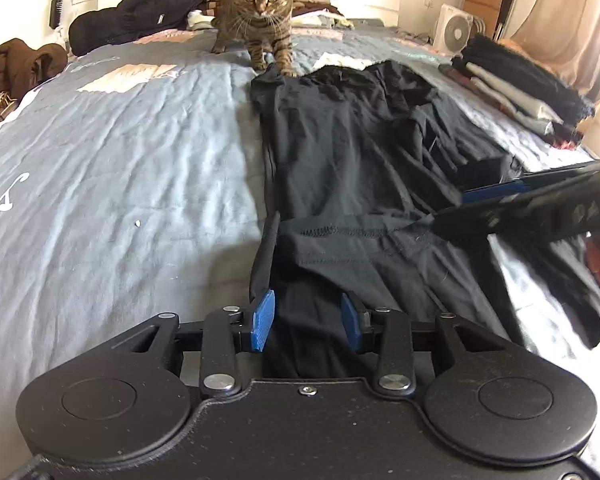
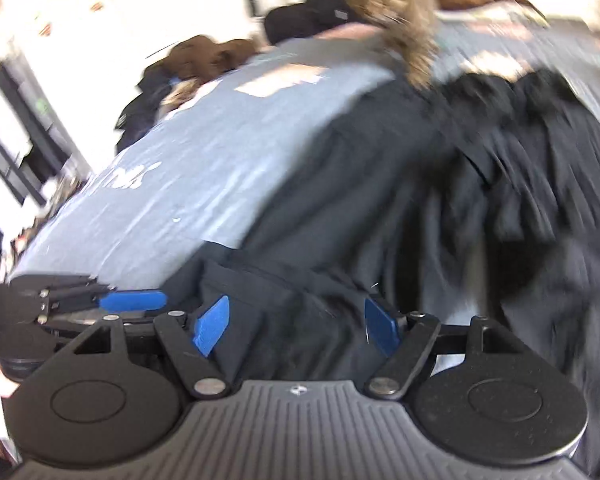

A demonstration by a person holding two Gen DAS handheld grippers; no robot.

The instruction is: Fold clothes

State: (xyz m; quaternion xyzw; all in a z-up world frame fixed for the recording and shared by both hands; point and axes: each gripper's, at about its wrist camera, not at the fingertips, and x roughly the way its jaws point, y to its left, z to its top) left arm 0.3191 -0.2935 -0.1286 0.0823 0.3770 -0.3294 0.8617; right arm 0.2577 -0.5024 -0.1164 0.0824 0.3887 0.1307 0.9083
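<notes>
A black garment [image 1: 340, 152] lies stretched along the grey-blue bed cover [image 1: 120, 140], its near end doubled over into a hemmed fold [image 1: 340, 240]. My left gripper [image 1: 307, 320] sits low over the near end. Its blue pads [image 1: 264, 320] stand a little apart, with bunched black cloth between them and both inner faces showing. My right gripper [image 1: 450, 208] reaches in from the right, its tips at the fold's right end. In the blurred right wrist view that gripper [image 2: 296, 326] stands wide open over the black garment [image 2: 340, 184], and one blue finger of the left gripper [image 2: 134, 300] shows at the left.
A tabby cat [image 1: 260, 12] stands at the far end with a front paw [image 1: 288, 68] on the garment's tip. A stack of folded clothes [image 1: 520, 92] lies at the right edge of the bed. A black jacket [image 1: 140, 12], a brown garment [image 1: 16, 64] and a white fan [image 1: 456, 28] lie beyond.
</notes>
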